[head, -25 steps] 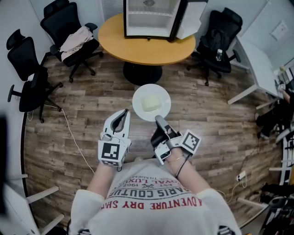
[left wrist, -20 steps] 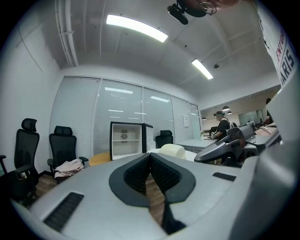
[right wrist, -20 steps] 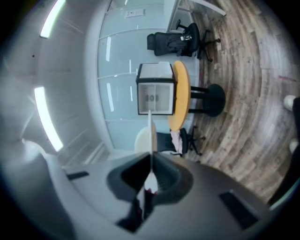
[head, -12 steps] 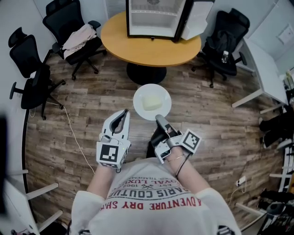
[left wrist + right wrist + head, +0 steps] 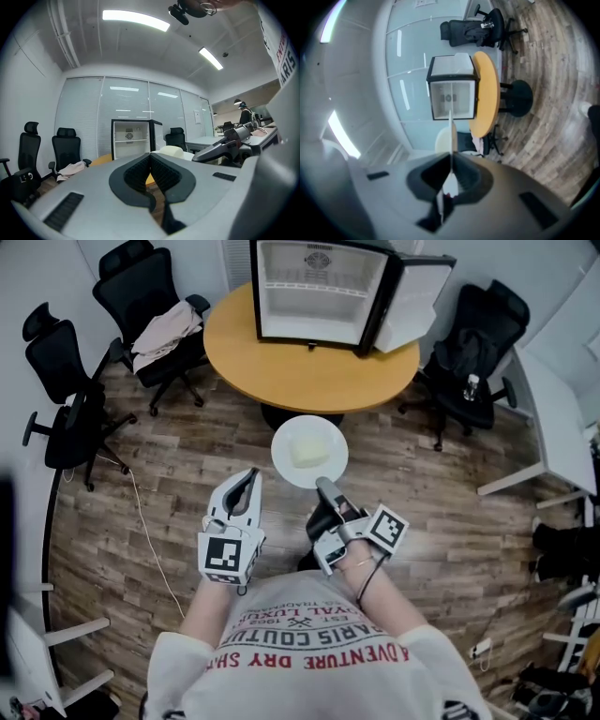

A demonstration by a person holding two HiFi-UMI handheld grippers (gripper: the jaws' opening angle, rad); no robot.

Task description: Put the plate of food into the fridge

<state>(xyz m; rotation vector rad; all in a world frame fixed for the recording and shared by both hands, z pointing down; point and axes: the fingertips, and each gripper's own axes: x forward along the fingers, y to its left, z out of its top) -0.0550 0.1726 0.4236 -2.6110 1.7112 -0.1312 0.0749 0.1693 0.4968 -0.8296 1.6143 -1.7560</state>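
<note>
Carry step: right gripper [image 5: 323,487] pinched rim of round white plate [image 5: 285,441] with pale food; left gripper [image 5: 247,476] jaws together, empty. Next, judged: reach open black fridge [image 5: 314,292], 12 o'clock.

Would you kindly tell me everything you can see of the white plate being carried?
The round white plate, plain and smooth-looking, hangs roughly level over the wooden plank floor, short of the round orange table. A pale yellowish block of food sits on its middle. The right claw is shut on its near rim; the right gripper view shows it edge-on, a thin white line between the pads. Nothing else touches it.
</note>
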